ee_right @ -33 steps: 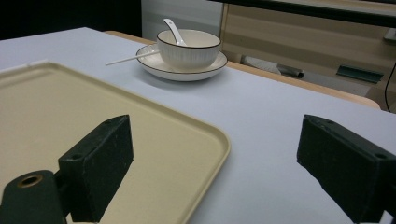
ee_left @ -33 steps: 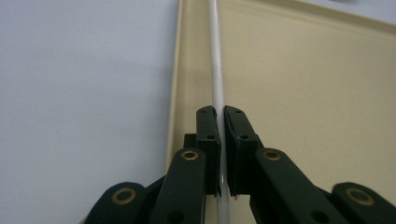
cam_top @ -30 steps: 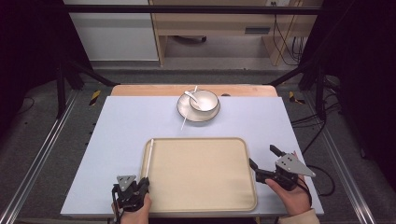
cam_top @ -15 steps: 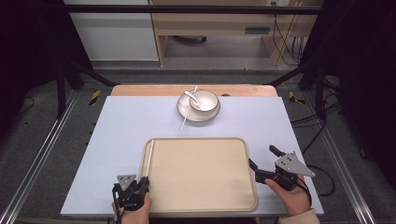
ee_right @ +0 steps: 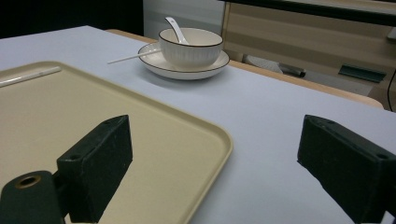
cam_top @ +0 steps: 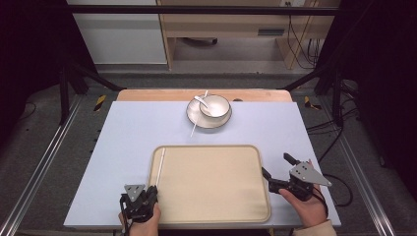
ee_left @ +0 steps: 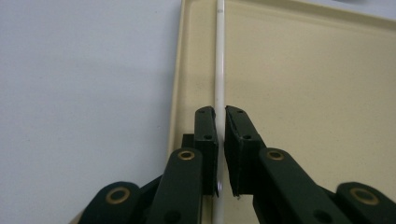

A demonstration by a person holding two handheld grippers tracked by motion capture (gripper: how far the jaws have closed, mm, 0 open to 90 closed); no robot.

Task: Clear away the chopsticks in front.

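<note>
From the high view, we saw our left gripper (cam_top: 149, 192) at the near left corner of the flat beige plastic tray (cam_top: 216, 196), clamped on the thin white chopstick (cam_top: 160, 167) lying along the tray's left rim. Our right gripper (cam_top: 278, 171) hung at the tray's right edge, its jaws spread wide and empty.

In the left gripper view, the chopstick (ee_left: 219, 70) ran between the nearly closed pads.

In the right gripper view, we saw a white ceramic bowl (ee_right: 190, 46) on its plate (ee_right: 215, 63), well beyond the tray (ee_right: 187, 140).
</note>
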